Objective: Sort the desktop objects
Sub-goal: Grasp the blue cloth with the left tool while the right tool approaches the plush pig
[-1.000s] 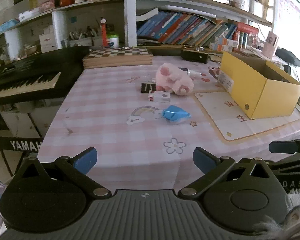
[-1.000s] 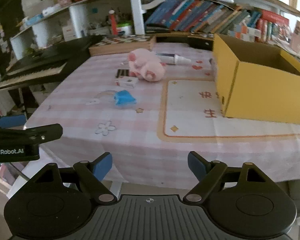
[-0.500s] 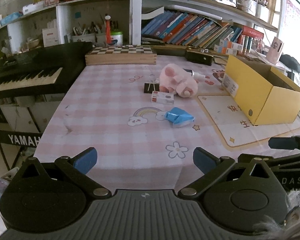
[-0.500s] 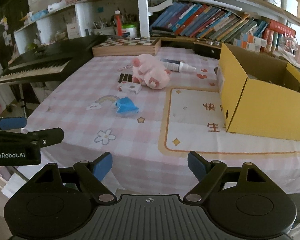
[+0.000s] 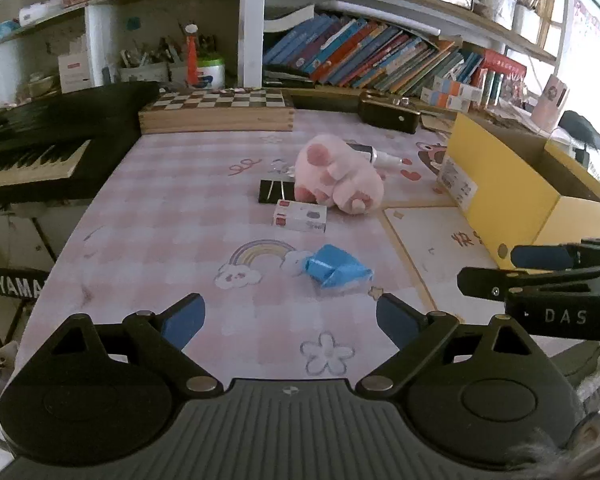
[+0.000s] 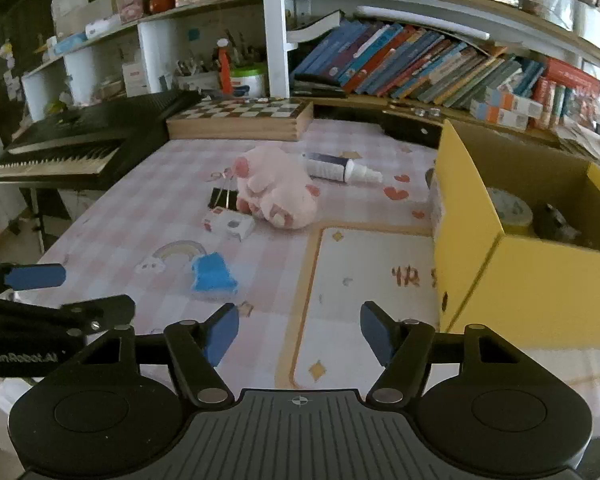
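Observation:
A pink plush pig point(image 5: 336, 178) point(image 6: 274, 192) lies mid-table. Beside it lie a black binder clip point(image 5: 275, 191) point(image 6: 222, 199), a small white box point(image 5: 300, 216) point(image 6: 229, 224), a blue packet point(image 5: 337, 270) point(image 6: 212, 276) and a white bottle point(image 6: 340, 170). An open yellow box point(image 5: 512, 184) point(image 6: 520, 240) stands at the right with items inside. My left gripper point(image 5: 290, 316) is open and empty, above the table's near part, short of the blue packet. My right gripper point(image 6: 300, 330) is open and empty, over the mat point(image 6: 360, 280).
A wooden chessboard box point(image 5: 220, 110) and a black case point(image 5: 388, 114) sit at the table's back. A black keyboard point(image 5: 32, 148) stands left of the table. Bookshelves point(image 6: 420, 64) rise behind it. Each gripper shows at the edge of the other's view.
Both grippers have moved forward over the table's near edge, closer to the objects. Their jaws stay open. Nothing on the table has moved.

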The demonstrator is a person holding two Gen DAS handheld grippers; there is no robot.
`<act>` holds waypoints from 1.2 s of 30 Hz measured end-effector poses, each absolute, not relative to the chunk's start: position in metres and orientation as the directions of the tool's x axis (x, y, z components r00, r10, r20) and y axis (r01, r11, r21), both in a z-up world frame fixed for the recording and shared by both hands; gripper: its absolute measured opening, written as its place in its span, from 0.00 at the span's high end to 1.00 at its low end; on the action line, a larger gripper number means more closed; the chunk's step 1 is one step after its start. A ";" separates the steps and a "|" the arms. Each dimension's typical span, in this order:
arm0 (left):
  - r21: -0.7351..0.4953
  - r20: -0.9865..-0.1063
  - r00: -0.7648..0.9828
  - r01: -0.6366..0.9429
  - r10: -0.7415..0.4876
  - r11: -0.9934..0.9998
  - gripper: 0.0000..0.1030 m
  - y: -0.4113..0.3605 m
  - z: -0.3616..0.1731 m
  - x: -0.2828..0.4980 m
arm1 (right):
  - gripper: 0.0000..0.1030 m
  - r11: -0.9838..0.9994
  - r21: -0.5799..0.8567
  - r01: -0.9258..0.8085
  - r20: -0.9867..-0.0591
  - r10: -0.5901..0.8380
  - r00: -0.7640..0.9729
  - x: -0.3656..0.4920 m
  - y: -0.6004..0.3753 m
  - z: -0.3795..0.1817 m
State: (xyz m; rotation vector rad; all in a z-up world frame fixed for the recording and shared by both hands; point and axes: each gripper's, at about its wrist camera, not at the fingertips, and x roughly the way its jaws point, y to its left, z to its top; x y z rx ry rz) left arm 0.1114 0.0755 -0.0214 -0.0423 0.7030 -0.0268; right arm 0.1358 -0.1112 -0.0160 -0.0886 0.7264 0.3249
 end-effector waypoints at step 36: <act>-0.105 -0.706 0.705 -0.011 -0.067 0.994 0.63 0.064 -0.050 0.208 | 0.28 0.878 0.055 -0.476 -0.683 0.381 0.624 0.271 -0.082 -0.026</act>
